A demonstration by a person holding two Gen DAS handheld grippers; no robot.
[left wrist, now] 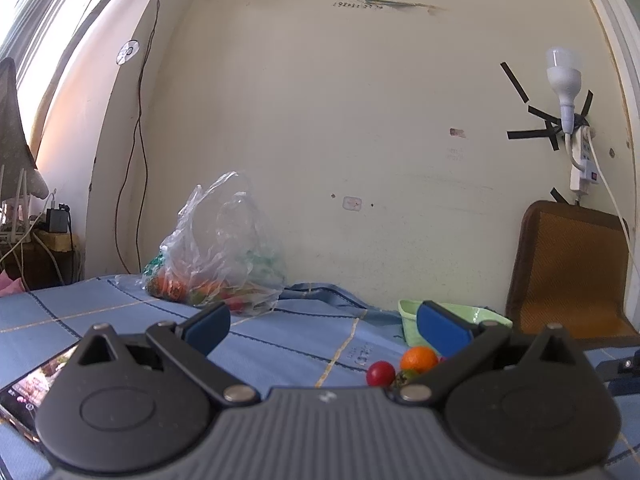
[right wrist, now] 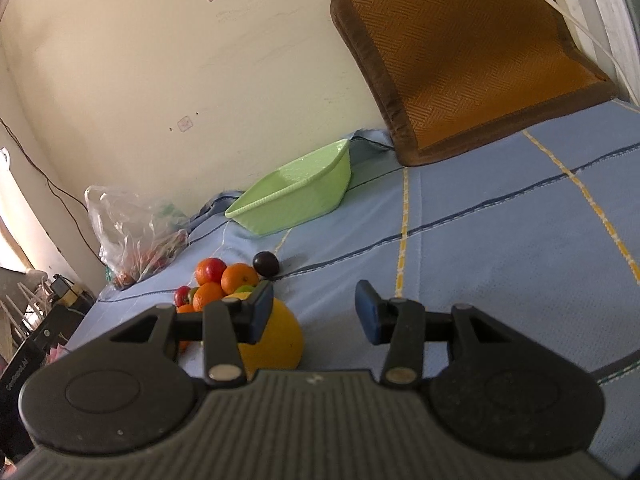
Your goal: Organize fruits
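The right gripper point(right wrist: 314, 312) hangs with its jaws parted and nothing between them, above the blue checked cloth point(right wrist: 500, 240). A large yellow fruit point(right wrist: 276, 340) lies just beneath its left finger, the heap of oranges point(right wrist: 239, 278) and a dark plum point(right wrist: 266, 264) sit ahead to the left, and the empty green basket point(right wrist: 296, 196) stands farther ahead by the wall. The left gripper point(left wrist: 322, 326) also gapes wide and empty, with a red fruit point(left wrist: 380, 373) and an orange point(left wrist: 419, 359) just ahead to its right and a plastic bag of produce point(left wrist: 218, 256) beyond to its left.

daylight from left window point(left wrist: 24, 20) | overexposed glare | fisheye-warped edges
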